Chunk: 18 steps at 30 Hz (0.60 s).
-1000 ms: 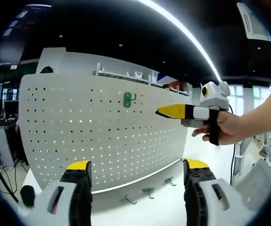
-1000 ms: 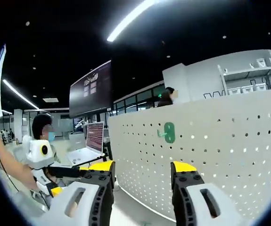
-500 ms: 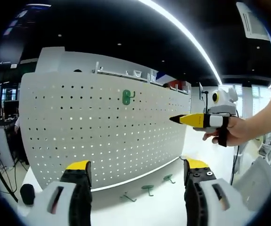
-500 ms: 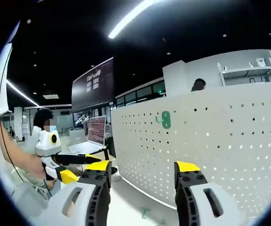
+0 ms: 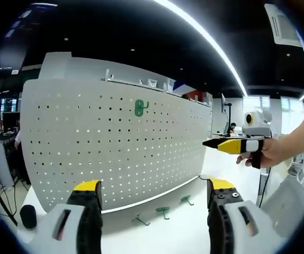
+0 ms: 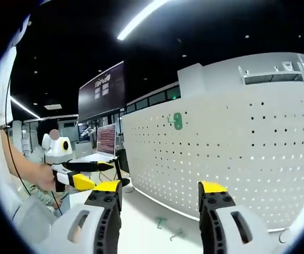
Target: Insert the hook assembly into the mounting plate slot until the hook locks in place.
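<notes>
While the right gripper (image 5: 231,144) backs away from the pegboard (image 5: 114,143), a green hook (image 5: 140,107) hangs there — seemingly seated; both grippers' fingers spread, empty.

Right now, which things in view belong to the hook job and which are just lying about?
Job:
- white pegboard
- green hook mounted on it
- three loose green hooks on the table below it
- left gripper and right gripper, jaws apart

Lying about:
- laptop
- dark wall screen
- shelf behind the board
</notes>
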Tool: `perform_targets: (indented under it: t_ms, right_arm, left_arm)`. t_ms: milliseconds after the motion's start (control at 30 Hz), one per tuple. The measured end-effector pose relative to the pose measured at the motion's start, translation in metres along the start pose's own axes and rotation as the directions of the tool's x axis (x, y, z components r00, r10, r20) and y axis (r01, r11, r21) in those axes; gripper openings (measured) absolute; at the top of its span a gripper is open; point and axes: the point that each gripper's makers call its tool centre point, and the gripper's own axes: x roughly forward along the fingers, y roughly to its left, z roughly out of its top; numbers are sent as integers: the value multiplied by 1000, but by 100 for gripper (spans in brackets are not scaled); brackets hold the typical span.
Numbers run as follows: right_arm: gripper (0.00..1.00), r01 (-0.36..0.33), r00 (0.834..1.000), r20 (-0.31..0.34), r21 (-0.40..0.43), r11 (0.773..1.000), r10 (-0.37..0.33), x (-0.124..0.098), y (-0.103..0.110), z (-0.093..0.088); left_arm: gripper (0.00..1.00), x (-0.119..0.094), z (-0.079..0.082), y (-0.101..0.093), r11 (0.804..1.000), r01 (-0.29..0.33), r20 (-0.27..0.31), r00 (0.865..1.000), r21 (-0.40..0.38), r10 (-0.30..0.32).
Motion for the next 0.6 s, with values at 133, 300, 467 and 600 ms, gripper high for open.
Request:
perform_targets:
  t_ms: [133, 300, 467, 600]
  right_arm:
    - [57, 15, 1000, -10, 5, 1000, -15, -9, -3, -7]
    - [57, 35, 999, -27, 7, 999, -35, -22, -5, -17]
    - [58, 49, 998, -41, 7, 999, -49, -34, -7, -26]
    - [59, 70, 997, -42, 27, 997, -69, -44, -8, -33]
  left_arm:
    - [84, -1, -2, 1, 1000, 0, -1, 1000, -2, 0]
    - [84, -4, -4, 1, 1000, 2, -2, 1000, -4, -2]
    - [85, -6, -7, 0, 1000, 1, -7, 1000, -6, -1]
    - [85, -7, -8, 0, 1000, 2, -5, 1000, -13, -2]
